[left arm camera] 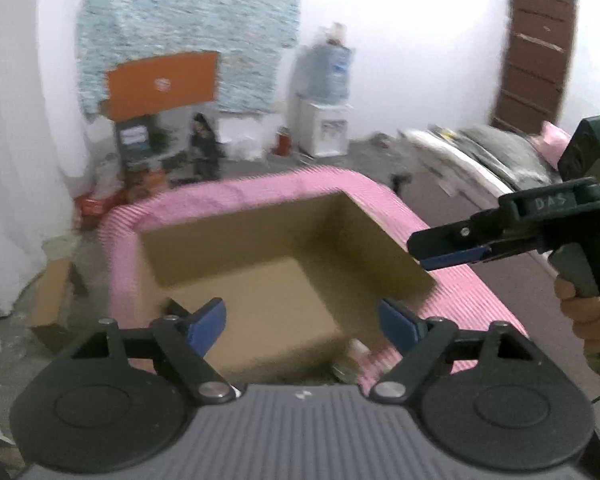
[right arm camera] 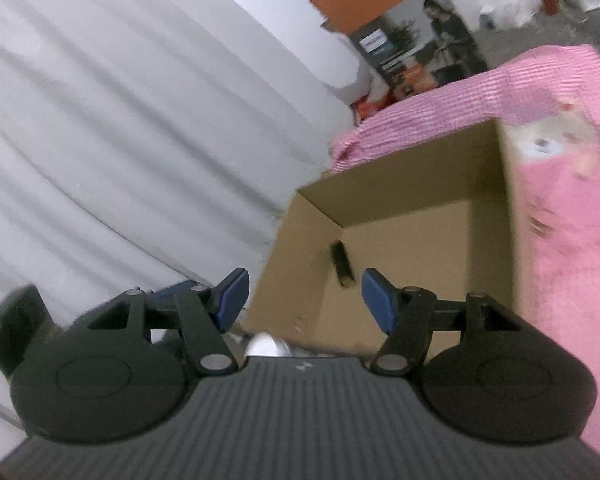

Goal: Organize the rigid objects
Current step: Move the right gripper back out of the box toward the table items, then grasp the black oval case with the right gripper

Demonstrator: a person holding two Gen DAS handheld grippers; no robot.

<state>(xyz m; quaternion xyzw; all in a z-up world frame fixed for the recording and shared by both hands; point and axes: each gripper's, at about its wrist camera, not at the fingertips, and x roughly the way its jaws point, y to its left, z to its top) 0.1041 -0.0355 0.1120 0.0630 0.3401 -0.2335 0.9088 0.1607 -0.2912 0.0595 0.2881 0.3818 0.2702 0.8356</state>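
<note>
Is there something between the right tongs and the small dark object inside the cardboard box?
Nothing visible blocks it. The right tongs are open and empty above the open-topped cardboard box, and the dark cylinder appears just ahead, between the fingers, over the box floor. The picture is blurred, so small obstacles may go unseen.

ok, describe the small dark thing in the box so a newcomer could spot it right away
Find the pink striped cloth, then the open cardboard box on it. On the box floor lies a small dark cylinder with a yellowish end, just ahead of the open right tongs. It is the only item visible in the box.
</note>
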